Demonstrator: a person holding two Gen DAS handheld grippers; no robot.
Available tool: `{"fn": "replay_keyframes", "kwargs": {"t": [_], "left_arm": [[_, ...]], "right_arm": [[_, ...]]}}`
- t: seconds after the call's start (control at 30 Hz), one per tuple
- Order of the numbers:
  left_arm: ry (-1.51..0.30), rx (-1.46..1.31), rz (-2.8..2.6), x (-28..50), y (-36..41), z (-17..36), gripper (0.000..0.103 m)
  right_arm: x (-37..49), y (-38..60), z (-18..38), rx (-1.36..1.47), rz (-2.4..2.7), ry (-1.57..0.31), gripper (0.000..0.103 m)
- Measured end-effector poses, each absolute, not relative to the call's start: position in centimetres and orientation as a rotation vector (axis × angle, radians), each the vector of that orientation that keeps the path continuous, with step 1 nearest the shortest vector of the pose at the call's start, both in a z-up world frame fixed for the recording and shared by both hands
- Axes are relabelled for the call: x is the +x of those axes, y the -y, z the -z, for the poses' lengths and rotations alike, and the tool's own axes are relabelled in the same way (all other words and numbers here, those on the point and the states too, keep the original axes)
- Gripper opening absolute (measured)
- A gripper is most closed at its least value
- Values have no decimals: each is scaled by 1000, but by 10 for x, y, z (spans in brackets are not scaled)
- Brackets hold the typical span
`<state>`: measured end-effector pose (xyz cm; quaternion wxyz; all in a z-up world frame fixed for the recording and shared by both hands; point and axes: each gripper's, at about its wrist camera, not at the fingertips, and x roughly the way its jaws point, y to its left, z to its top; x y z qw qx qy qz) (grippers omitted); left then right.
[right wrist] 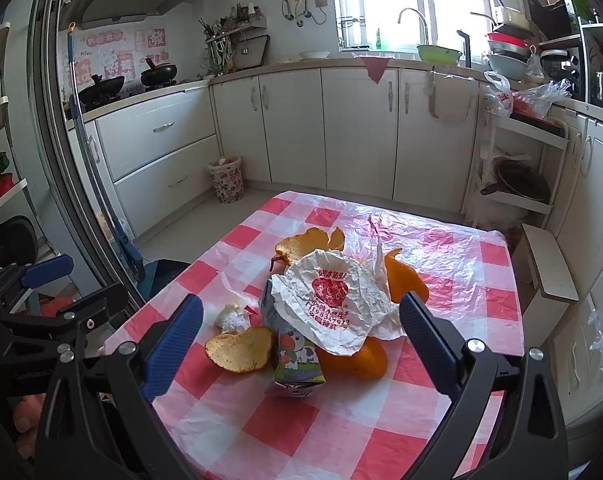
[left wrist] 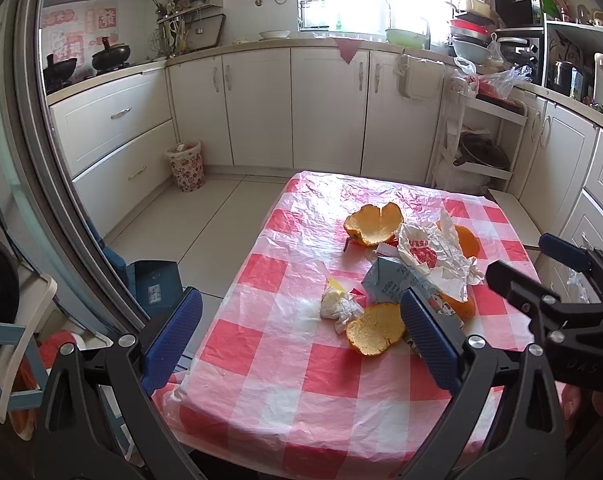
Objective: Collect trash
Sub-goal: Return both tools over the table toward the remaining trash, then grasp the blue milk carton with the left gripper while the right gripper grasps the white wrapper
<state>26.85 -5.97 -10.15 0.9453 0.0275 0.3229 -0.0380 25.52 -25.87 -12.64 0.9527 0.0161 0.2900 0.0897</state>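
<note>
From the left wrist camera, the left tool (left wrist: pixel 301 332) hangs over the near edge of the desk (left wrist: pixel 285 392), its blue-padded fingers spread wide with nothing between them. The milk carton (left wrist: pixel 385 284) makes a handy landmark: it lies on the checked plastic cloth near the desk's middle. Just in front of the carton, touching it, sits a pale cupped piece of orange peel (left wrist: pixel 375 330); just left of the carton is a small wad of tissue (left wrist: pixel 339 306). Draped over the carton's far right side is a crumpled paper wrapper (left wrist: pixel 433 256) with a red print, and beyond the carton lies a larger open peel (left wrist: pixel 375 224). The right tool (left wrist: pixel 541 276) shows to the right of the carton, its fingers apart and empty. Well beyond the carton, on the floor against the cabinets, stands a floral trash bin (left wrist: pixel 186 166). From the right wrist camera, the right tool (right wrist: pixel 301 336) is held wide open, grasping nothing, with the carton (right wrist: pixel 297 364) lying between its fingers' lines of sight. The wrapper (right wrist: pixel 333 300) covers the carton's top, the cupped peel (right wrist: pixel 239 348) lies just left of the carton, the tissue (right wrist: pixel 231 316) beyond that, and the bin (right wrist: pixel 226 178) far behind.
</note>
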Motion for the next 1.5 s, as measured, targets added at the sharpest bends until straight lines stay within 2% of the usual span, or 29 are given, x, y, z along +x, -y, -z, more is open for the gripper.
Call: {"fn": "replay_keyframes", "kwargs": {"t": [0.13, 0.23, 0.5, 0.53, 0.6, 0.63, 0.67, 1.07, 1.27, 1.5], "left_arm": [[-682, 51, 70, 273, 57, 105, 95], [-704, 45, 51, 278, 53, 109, 95], [-739, 9, 16, 289, 41, 115, 95], [-740, 11, 14, 289, 41, 116, 95], [-745, 20, 11, 290, 42, 118, 95], [-748, 23, 10, 290, 43, 119, 95], [-754, 24, 12, 292, 44, 121, 95], [-925, -49, 202, 316, 82, 149, 95], [-1020, 49, 194, 352, 141, 173, 95], [-1017, 136, 61, 382, 190, 189, 92]], "right_arm": [[269, 256, 146, 42, -189, -635, 94], [283, 255, 156, 80, -214, -682, 83], [310, 257, 176, 86, -183, -751, 64], [313, 257, 178, 91, -185, -762, 58], [319, 259, 184, 107, -202, -790, 35], [322, 261, 187, 133, -219, -806, 14], [322, 267, 188, 182, -241, -812, 7], [268, 360, 132, 601, -368, -559, 3], [239, 405, 118, 688, -354, -478, 3], [202, 473, 121, 729, -234, -421, 3]]}}
